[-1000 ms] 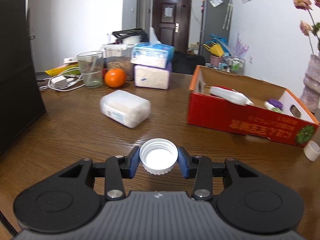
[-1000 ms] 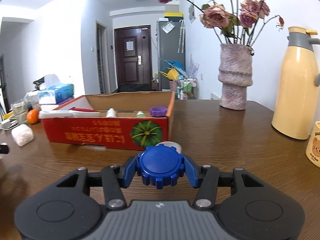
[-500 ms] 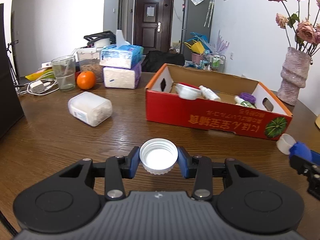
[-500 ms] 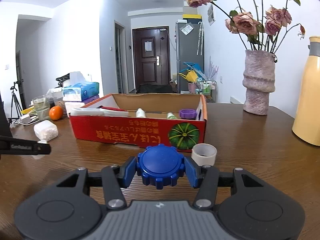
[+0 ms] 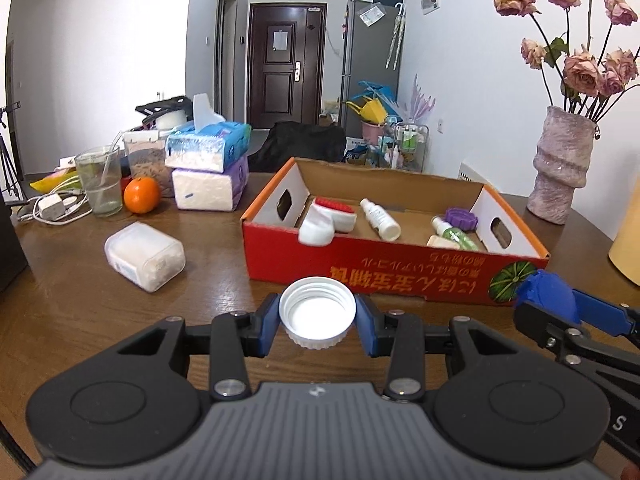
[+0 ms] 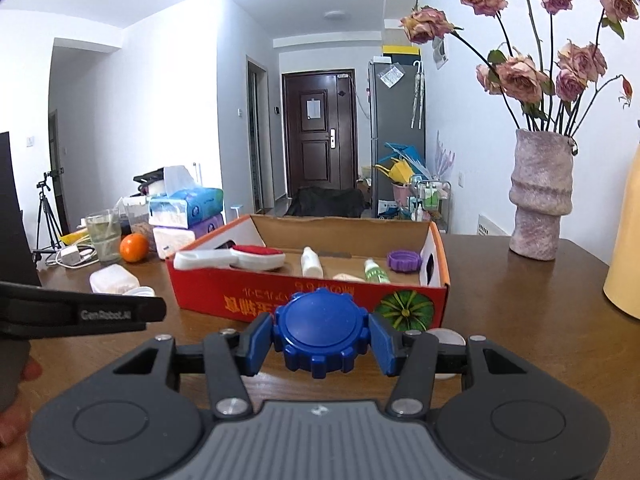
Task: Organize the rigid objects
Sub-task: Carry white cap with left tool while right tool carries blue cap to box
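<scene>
My left gripper [image 5: 317,314] is shut on a white screw cap [image 5: 317,311], open side up, held above the table just before the red cardboard box [image 5: 400,278]. My right gripper [image 6: 321,330] is shut on a blue ridged lid [image 6: 321,330], also in front of the box [image 6: 280,298]; it shows at the right of the left wrist view [image 5: 548,296]. The box holds a red-and-white brush [image 5: 332,216], a white bottle [image 5: 380,220], a green spray bottle [image 5: 454,234] and a purple lid [image 5: 462,219].
A clear plastic container [image 5: 145,256] lies left of the box. Tissue packs [image 5: 208,168], an orange [image 5: 141,195], a glass [image 5: 99,182] and a charger [image 5: 50,206] stand at the back left. A vase of roses [image 6: 542,200] and a yellow flask [image 6: 624,248] stand right. A tape roll [image 6: 444,338] lies behind my right fingers.
Both grippers have risen and swung toward the box, so its inside now shows in both views. Each keeps its hold on its cap. The right gripper has come into the left view.
</scene>
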{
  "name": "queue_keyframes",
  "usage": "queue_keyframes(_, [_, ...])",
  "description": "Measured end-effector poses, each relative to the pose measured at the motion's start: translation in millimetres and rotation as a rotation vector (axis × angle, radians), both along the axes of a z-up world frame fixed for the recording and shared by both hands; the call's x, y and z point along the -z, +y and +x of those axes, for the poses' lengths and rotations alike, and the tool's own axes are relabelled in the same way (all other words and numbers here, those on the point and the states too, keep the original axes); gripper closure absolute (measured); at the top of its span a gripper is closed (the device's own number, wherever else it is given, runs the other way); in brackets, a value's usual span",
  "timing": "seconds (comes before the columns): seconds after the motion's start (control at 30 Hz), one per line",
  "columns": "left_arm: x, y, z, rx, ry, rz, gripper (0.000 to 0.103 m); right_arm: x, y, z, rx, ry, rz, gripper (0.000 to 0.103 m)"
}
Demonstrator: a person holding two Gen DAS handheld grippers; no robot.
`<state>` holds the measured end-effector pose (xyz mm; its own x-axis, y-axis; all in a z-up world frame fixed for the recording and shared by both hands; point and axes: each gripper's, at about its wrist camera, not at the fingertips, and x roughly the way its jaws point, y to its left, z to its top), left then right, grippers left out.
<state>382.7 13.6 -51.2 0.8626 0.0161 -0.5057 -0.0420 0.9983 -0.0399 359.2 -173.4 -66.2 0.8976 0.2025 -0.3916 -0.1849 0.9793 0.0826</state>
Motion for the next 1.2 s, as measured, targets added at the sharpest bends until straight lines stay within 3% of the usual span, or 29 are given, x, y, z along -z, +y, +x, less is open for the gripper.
queue_keyframes(0.53, [-18.7, -12.5, 30.5, -0.002, -0.044, -0.013, 0.062, -13.3, -0.1, 31.7, 0.019, -0.031, -0.001, 0.052])
queue_keyframes(1.2, [-22.1, -16.5, 82.7, -0.044, -0.056, -0.046, 0.062, -14.1, -3.7, 89.5, 0.043, -0.049, 0.023, 0.052])
